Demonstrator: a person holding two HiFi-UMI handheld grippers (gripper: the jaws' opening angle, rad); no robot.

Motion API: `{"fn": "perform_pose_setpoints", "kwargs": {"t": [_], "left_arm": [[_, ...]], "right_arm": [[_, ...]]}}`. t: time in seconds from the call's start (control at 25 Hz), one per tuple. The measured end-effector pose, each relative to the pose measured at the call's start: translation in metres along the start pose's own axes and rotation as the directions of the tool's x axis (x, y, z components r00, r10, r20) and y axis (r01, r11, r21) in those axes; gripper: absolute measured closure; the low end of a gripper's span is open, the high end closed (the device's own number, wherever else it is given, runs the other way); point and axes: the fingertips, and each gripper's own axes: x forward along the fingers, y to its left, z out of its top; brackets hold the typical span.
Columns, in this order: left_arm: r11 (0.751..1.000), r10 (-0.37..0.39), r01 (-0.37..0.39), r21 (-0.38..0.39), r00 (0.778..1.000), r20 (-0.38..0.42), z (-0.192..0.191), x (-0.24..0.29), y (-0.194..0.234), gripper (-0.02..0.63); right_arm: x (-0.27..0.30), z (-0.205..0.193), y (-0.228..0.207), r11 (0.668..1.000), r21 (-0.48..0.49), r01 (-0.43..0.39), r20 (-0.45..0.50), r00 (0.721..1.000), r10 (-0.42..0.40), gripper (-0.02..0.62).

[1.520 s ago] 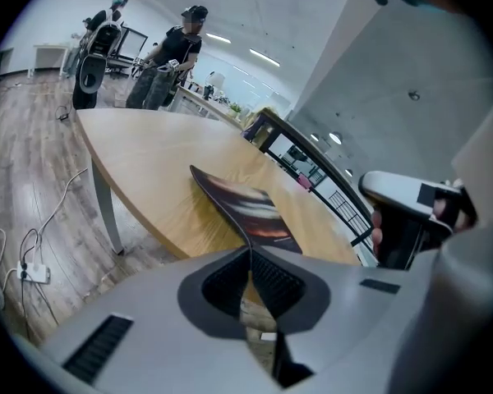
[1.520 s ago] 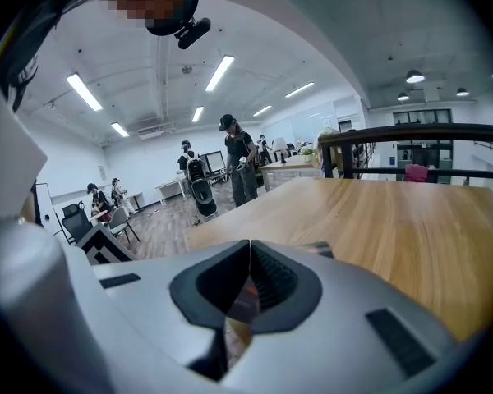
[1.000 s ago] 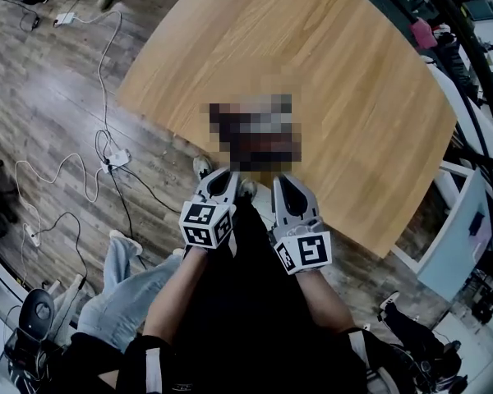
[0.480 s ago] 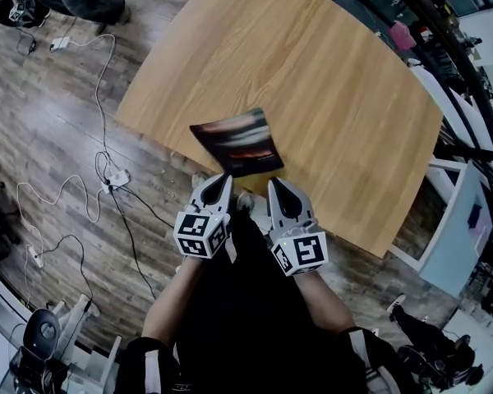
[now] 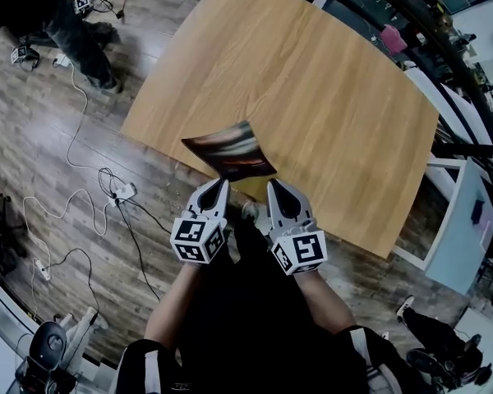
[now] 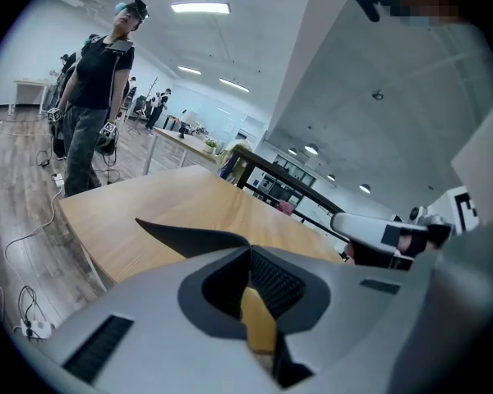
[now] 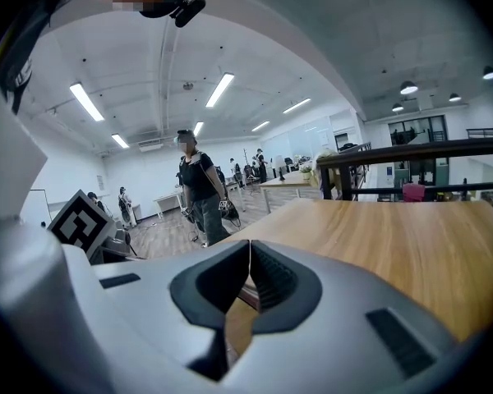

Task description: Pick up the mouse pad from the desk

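Left hand-held gripper holds mouse pad above desk.

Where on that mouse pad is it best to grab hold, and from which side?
By its near edge, coming in from the person's side. The mouse pad is thin and limp, so only an edge fits between jaws, and that edge is the closest. The left hand-held gripper and right hand-held gripper each pinch it there, apart, which likely limits sagging.

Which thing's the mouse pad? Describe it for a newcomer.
Find the wooden desk. At its near edge, off the tips of the left gripper and right gripper, is the mouse pad. Unlike the bare desktop, it's a thin dark sheet with reddish streaks.
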Motion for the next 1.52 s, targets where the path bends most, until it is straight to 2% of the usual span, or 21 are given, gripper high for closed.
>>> {"fn": "perform_pose_setpoints", "kwargs": {"t": [0.92,1.52], "left_arm": [[0.999,0.026,-0.032,0.039,0.991,0.135,0.062,-0.040,0.008,0.577],[0.988,0.057,-0.089,0.124,0.970,0.237,0.123,-0.071,0.010,0.577]], "right_arm": [[0.005,0.025,0.020,1.000,0.007,-0.013,0.038,0.999,0.012,0.565],[0.009,0.057,0.033,1.000,0.019,-0.012,0.089,0.996,0.010,0.565]]}}
